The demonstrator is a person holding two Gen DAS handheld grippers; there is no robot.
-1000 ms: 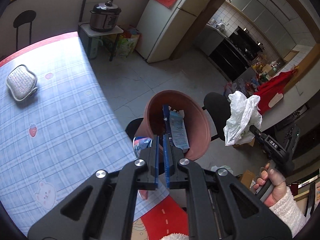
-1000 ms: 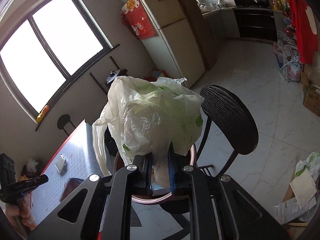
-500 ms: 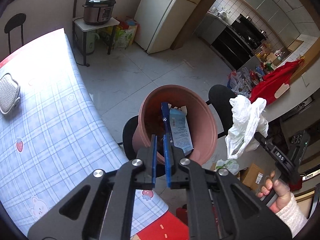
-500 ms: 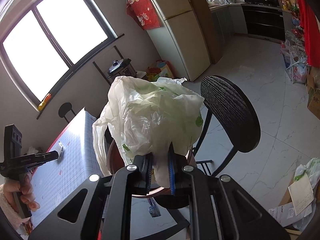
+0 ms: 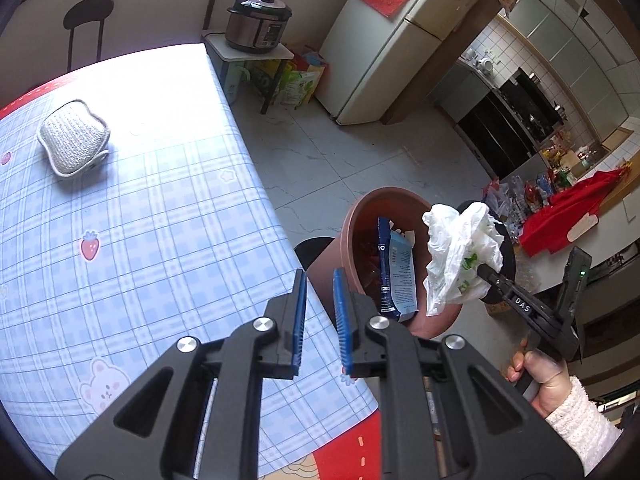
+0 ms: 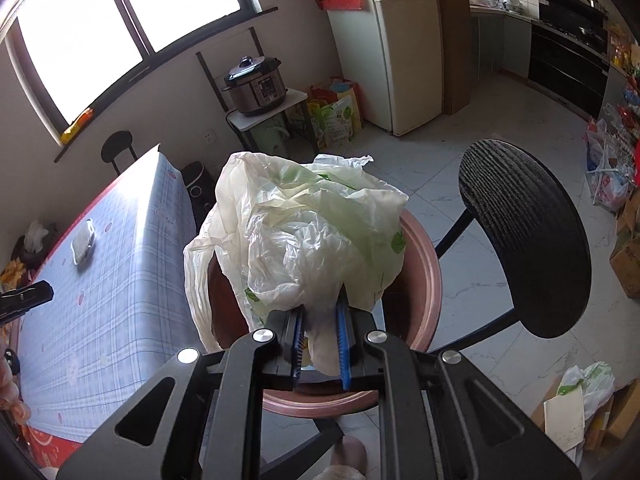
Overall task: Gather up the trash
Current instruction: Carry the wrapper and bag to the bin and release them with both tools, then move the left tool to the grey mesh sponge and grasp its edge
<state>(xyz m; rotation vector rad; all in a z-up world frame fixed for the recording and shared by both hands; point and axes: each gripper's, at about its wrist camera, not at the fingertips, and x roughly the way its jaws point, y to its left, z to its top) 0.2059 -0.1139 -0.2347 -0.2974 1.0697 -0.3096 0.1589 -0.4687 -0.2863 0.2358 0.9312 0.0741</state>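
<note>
A terracotta-coloured bin [image 5: 356, 216] stands on a black stool beside the table; it also shows in the right wrist view [image 6: 428, 264]. A blue snack packet [image 5: 396, 268] stands inside it. My left gripper [image 5: 320, 280] is open and empty, over the table's edge just left of the bin. My right gripper [image 6: 320, 312] is shut on a crumpled white plastic bag [image 6: 304, 236] with green print and holds it over the bin's mouth. The bag also shows in the left wrist view [image 5: 460, 256], at the bin's right rim.
The table with a blue checked cloth [image 5: 140, 240] holds a grey woven pad [image 5: 74, 140]. A black round stool [image 6: 524, 252] stands right of the bin. A pressure cooker [image 5: 258, 24] sits on a small stand by the fridge [image 5: 384, 60]. Bags and boxes lie on the floor [image 6: 580, 396].
My left gripper let go of the blue packet, which now stands in the bin, opened, and drew back over the table. My right gripper brought the bag over the bin.
</note>
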